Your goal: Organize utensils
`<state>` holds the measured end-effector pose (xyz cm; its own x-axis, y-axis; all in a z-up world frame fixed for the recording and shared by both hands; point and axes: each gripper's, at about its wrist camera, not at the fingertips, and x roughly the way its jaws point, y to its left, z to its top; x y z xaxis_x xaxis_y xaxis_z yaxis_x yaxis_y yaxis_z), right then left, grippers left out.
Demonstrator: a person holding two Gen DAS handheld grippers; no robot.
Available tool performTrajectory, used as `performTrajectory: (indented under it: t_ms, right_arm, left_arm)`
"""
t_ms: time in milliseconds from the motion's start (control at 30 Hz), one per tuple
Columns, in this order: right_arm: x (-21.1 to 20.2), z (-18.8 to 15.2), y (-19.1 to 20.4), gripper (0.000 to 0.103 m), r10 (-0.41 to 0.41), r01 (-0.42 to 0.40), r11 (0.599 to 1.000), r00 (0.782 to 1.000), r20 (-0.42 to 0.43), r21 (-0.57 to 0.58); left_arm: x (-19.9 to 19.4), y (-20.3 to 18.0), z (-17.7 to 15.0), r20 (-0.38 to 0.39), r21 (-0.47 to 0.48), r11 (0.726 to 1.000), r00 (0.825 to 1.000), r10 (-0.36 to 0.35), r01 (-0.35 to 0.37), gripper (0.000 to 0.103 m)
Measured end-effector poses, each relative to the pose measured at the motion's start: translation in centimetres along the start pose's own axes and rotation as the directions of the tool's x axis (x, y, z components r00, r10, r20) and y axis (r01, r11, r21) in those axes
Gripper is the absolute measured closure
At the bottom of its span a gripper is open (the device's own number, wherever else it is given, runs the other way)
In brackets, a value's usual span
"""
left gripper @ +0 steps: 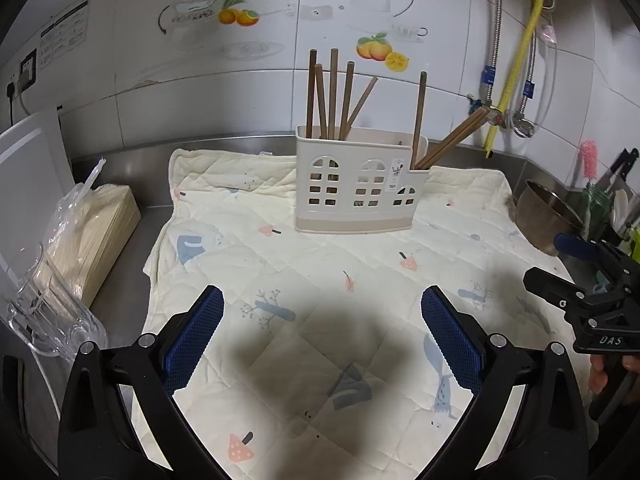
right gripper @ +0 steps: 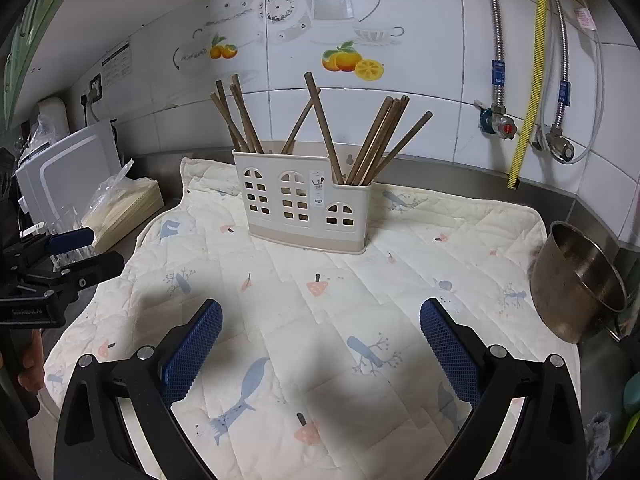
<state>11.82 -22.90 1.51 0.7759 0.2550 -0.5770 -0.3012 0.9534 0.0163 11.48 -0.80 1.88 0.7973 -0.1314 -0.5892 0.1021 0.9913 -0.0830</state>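
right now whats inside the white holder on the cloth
Brown wooden chopsticks stand in the white holder, leaning apart in separate compartments. Their lower ends are mostly hidden behind its walls, so the bottom cannot be seen.

Both cameras ride low over the counter [left gripper: 120, 300], each looking forward between its own blue fingers [left gripper: 196, 340] toward the tiled wall. The left view stands further left, the right view further right. Both take in the utensil holder [left gripper: 354, 184] mid-distance, the quilted cloth [right gripper: 320, 320], and each other's gripper at the edge.
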Motion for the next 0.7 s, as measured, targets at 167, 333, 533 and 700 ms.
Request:
performTrajectory:
  t_ms: [167, 333, 533, 700]
  right_arm:
    - [0.00, -0.01, -0.18, 0.007, 0.001, -0.001, 1.000, 1.000, -0.002, 0.003]
    - [-0.02, -0.01, -0.19, 0.007, 0.000, 0.000, 1.000, 1.000, -0.003, 0.000]
    - [0.01, 0.02, -0.21, 0.007, 0.000, 0.000, 1.000, 1.000, -0.005, 0.000]
    - [-0.02, 0.08, -0.26, 0.007, -0.001, 0.001, 1.000, 1.000, -0.007, 0.000]
  left_arm:
    - [0.05, 0.10, -0.06, -0.005, -0.005, 1.000, 1.000, 0.008, -0.008, 0.005]
    - [0.25, 0.04, -0.16, -0.012, 0.004, 1.000, 1.000, 0.018, -0.018, 0.005]
    - [0.34, 0.08, -0.22, -0.018, 0.005, 1.000, 1.000, 0.022, -0.022, 0.005]
    - [0.38, -0.02, -0.27, -0.020, 0.009, 1.000, 1.000, 0.022, -0.022, 0.005]
